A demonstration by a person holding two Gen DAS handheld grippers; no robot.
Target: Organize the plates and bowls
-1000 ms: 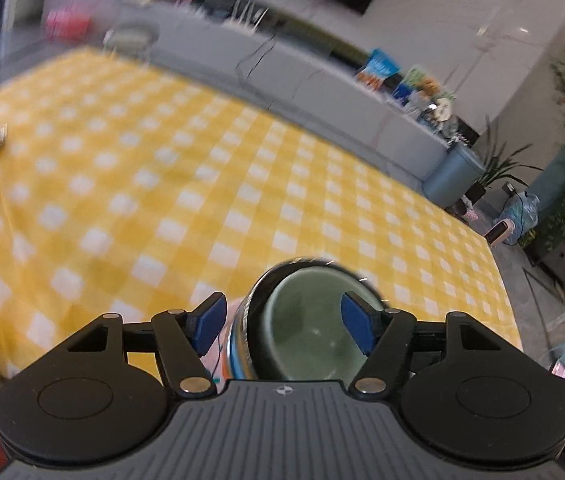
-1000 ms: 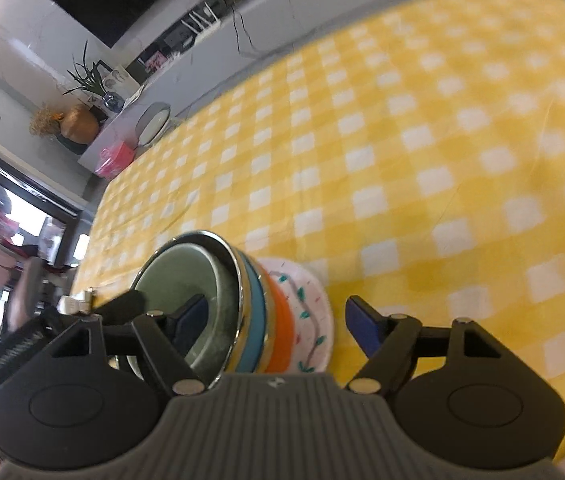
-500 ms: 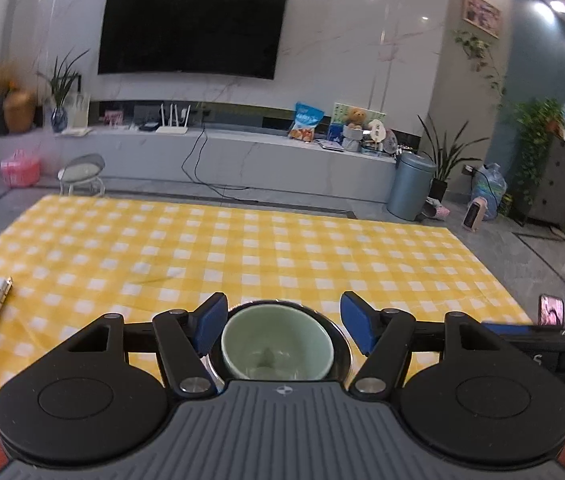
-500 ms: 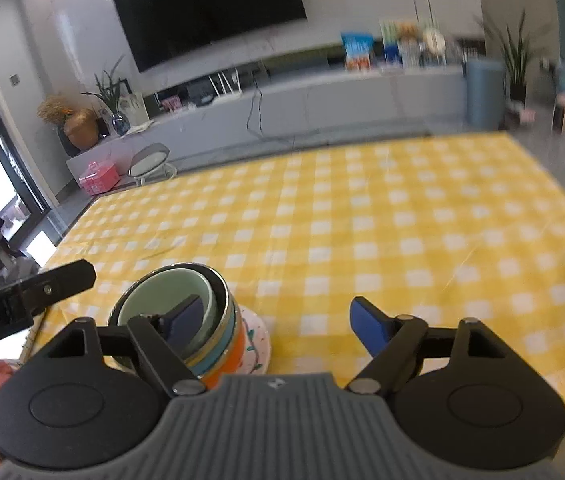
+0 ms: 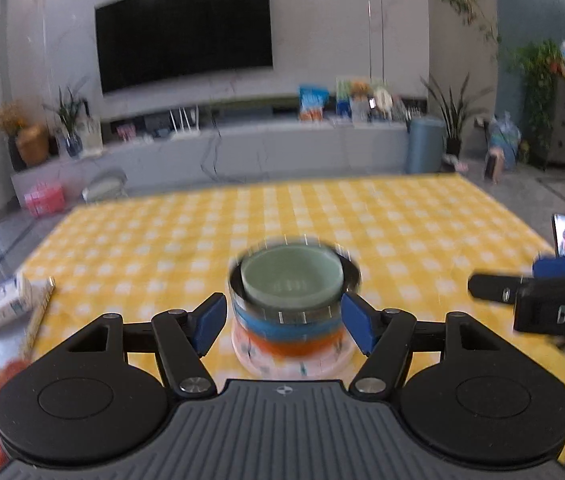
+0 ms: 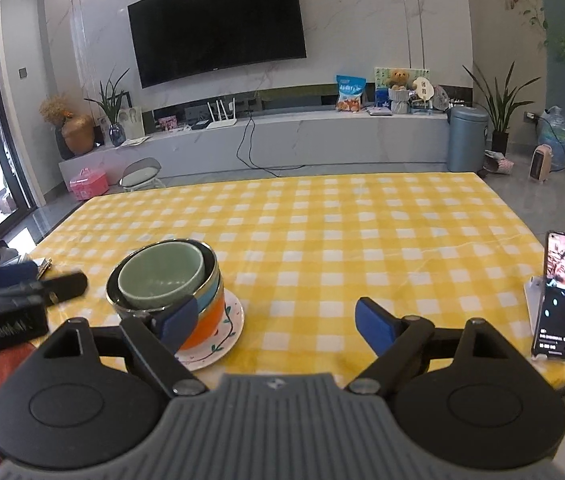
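A stack of dishes stands on the yellow checked tablecloth [image 6: 342, 216] near its front edge. From the top it holds a pale green bowl [image 5: 291, 278] [image 6: 160, 280], a steel bowl [image 5: 294, 306], a blue bowl [image 5: 286, 326], an orange bowl [image 6: 208, 326] and a white patterned plate [image 6: 222, 340] at the bottom. My left gripper [image 5: 284, 326] is open, its blue pads on either side of the stack, close in front of it. My right gripper [image 6: 268, 322] is open and empty, to the right of the stack. The right gripper also shows in the left wrist view [image 5: 530, 284].
A phone [image 6: 558, 300] stands upright on a white holder at the table's right front corner. A box [image 5: 2, 302] and a notebook lie at the left edge. A TV wall and a low cabinet lie beyond the table.
Both grippers have pulled back and levelled out, from looking down on the stack to facing the room. The stack now shows farther ahead of the left gripper's pads. Both stay open.
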